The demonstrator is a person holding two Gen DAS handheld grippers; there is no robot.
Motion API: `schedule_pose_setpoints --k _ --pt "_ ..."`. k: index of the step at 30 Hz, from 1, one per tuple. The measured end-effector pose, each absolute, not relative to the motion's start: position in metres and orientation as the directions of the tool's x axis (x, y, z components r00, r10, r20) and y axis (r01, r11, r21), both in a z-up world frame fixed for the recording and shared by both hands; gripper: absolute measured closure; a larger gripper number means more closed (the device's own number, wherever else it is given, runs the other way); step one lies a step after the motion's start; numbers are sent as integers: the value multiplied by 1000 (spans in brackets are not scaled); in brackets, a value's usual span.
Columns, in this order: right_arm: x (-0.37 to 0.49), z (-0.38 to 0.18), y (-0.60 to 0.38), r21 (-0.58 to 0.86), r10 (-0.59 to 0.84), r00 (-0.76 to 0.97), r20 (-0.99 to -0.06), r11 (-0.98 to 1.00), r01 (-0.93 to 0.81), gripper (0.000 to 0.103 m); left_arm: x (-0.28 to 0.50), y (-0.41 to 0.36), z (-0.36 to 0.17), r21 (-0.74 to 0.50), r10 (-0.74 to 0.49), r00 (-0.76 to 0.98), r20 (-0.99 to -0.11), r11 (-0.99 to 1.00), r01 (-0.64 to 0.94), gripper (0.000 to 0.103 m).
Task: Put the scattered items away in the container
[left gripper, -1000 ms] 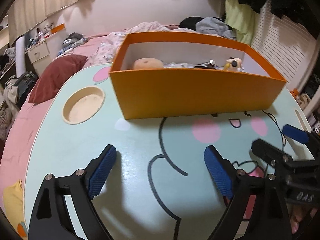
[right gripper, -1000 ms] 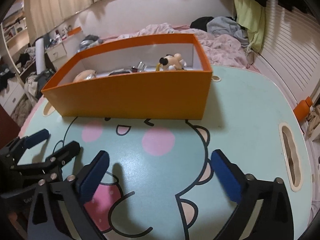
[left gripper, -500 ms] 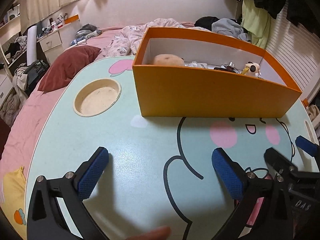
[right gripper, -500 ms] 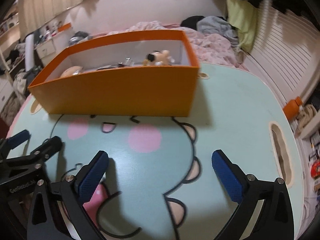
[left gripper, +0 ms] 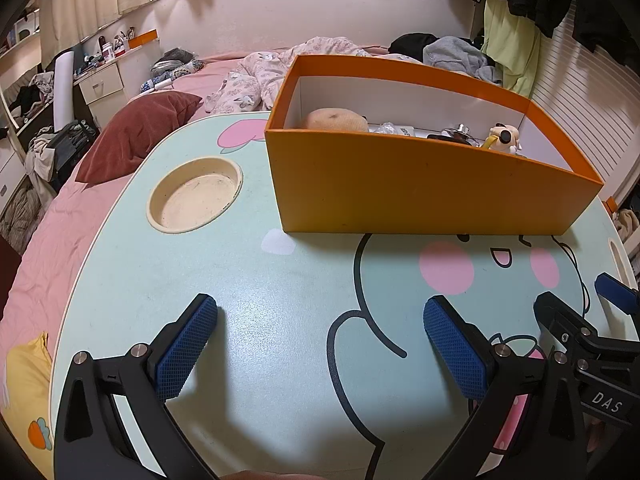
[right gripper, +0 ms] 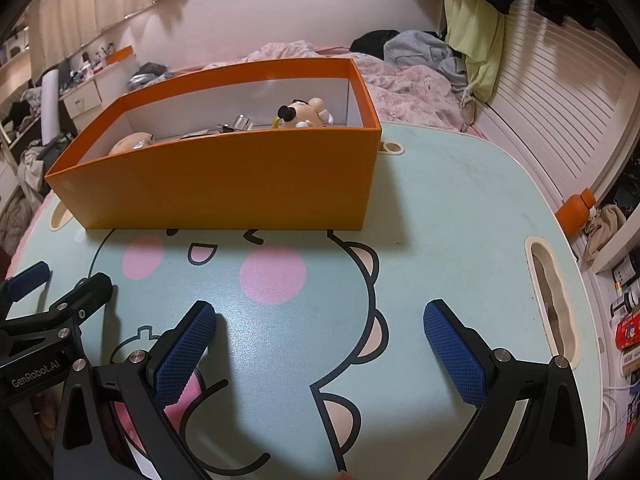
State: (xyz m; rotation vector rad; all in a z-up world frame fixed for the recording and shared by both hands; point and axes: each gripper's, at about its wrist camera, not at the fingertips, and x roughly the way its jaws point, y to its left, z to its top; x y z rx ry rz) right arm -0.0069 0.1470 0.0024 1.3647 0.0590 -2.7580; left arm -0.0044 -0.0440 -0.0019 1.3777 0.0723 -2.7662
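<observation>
Orange box (left gripper: 424,192) standing at the far side of the worktop (left gripper: 280,320), loose items already inside: a plush figure (right gripper: 306,114), a round tan thing (left gripper: 334,119), some metal bits. Left gripper (left gripper: 320,344) and right gripper (right gripper: 320,344) hovering low on the near side of the box, jaws spread wide and empty. Nothing loose visible outside the box, so probably little left to tidy.

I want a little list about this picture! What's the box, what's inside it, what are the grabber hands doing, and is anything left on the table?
box: orange box, open top, standing on the table
inside: small toy figure, round tan plush, shiny metal bits
left gripper: jaws wide open, holding nothing, above the table
right gripper: jaws wide open, holding nothing, above the table
loose items on table: none visible in either view
table extras: round cup recess
</observation>
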Motion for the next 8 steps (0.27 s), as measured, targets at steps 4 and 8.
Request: schedule_pose_setpoints --k 4,8 --pt "-7 2 147 -6 -40 -605 -795 -997 74 0 -4 -43 -2 -19 -24 -601 -799 -998 65 0" --pt "-7 2 147 -6 -40 -605 -795 -997 75 0 -5 -42 -2 -19 -24 -602 -798 -998 65 0"
